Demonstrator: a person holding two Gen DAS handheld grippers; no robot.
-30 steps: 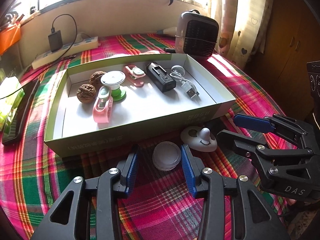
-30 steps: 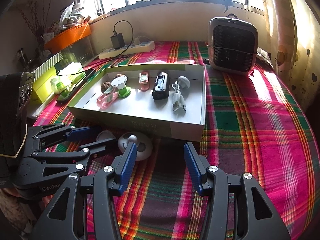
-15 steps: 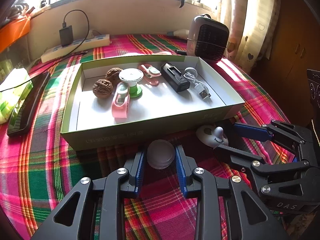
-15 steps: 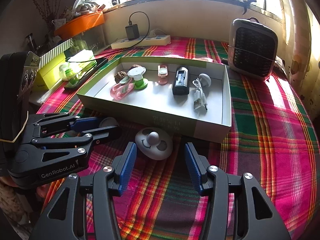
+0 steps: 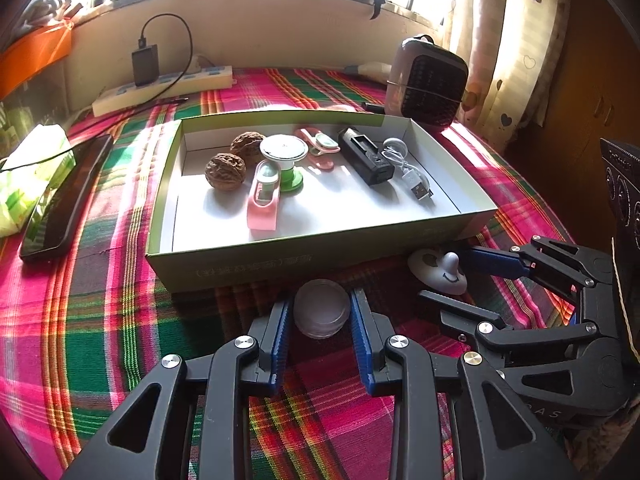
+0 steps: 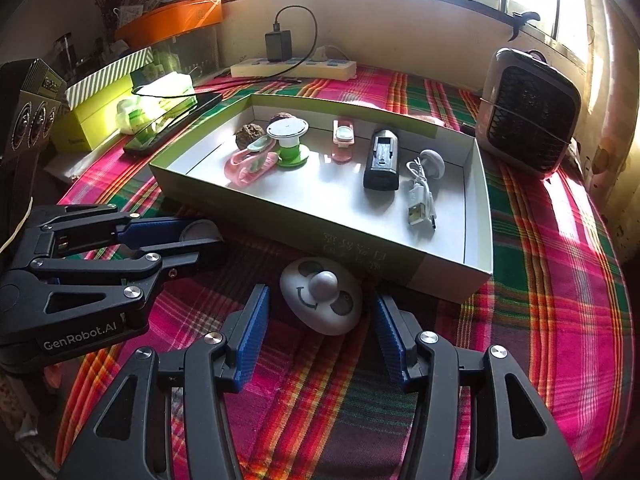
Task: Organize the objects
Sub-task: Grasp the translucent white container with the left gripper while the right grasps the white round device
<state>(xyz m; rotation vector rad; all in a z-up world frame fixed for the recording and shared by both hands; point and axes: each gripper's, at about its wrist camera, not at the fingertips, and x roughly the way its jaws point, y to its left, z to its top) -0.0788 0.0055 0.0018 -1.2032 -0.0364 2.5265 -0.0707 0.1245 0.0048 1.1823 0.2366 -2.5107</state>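
With the left tool (image 5: 322, 322) clamped on the clear puck (image 5: 322, 314) just before the box (image 5: 280, 264) on the counter, lift it straight over the near wall, while the right tool (image 6: 318, 322), apart, closes squarely around the smiley (image 6: 322, 296).

"GenRobot.AI" on the left hand-held gripper (image 6: 208, 242); box print illegible

Both wrist views close, downward; sharing box (image 5: 320, 256)

A frosted round lid (image 5: 322, 314) and a white smiley-face gadget (image 6: 322, 296) lie before the open box (image 5: 280, 260).
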